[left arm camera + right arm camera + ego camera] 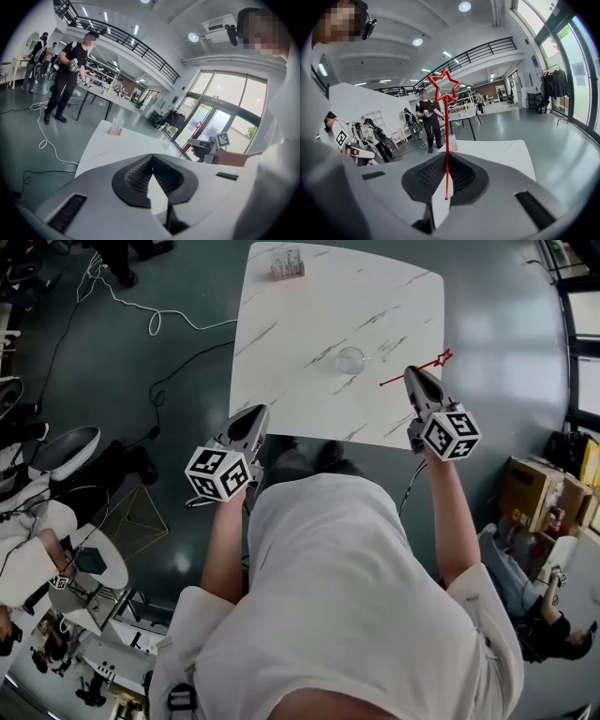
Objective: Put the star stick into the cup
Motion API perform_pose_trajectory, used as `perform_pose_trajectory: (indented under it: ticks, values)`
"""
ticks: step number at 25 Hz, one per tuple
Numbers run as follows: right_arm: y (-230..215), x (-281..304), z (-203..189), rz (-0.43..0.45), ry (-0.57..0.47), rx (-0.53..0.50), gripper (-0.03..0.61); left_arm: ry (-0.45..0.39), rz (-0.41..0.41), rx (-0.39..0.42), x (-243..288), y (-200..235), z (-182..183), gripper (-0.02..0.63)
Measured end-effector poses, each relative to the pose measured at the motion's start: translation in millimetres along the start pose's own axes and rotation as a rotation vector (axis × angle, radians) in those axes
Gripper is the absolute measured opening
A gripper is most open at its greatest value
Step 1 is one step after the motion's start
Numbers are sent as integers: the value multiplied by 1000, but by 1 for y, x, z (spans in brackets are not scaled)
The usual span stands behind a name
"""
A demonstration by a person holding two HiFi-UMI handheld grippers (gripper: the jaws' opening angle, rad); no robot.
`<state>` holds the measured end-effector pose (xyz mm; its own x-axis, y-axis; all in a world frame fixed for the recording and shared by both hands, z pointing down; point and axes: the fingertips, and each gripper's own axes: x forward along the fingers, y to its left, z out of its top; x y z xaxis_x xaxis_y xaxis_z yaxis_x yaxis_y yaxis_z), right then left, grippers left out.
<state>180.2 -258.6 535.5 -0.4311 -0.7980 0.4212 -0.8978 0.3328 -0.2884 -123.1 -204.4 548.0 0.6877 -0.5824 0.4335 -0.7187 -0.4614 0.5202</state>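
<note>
A clear glass cup stands near the middle of the white marble table. The red star stick lies in the jaws of my right gripper, which is shut on it over the table's right front edge. Its star end points away to the right of the cup. In the right gripper view the stick rises from between the jaws to its star. My left gripper hangs at the table's front left edge, shut, with nothing in it. The left gripper view shows the right gripper holding the stick.
A small rack with clear items stands at the table's far edge. White cables trail on the floor to the left. People stand at other tables behind. Cardboard boxes sit to the right.
</note>
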Motion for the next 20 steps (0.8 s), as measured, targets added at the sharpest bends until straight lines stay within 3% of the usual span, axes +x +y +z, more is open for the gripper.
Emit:
perform_pose_trajectory:
  ticks: [10,20]
  values:
    - [3,51,-5,-71,29,4,31,114,-141,20,27,7,-11,14]
    - [11,78,-17,-155,65,-8,31,155,-217,-9,35,35,-13,14]
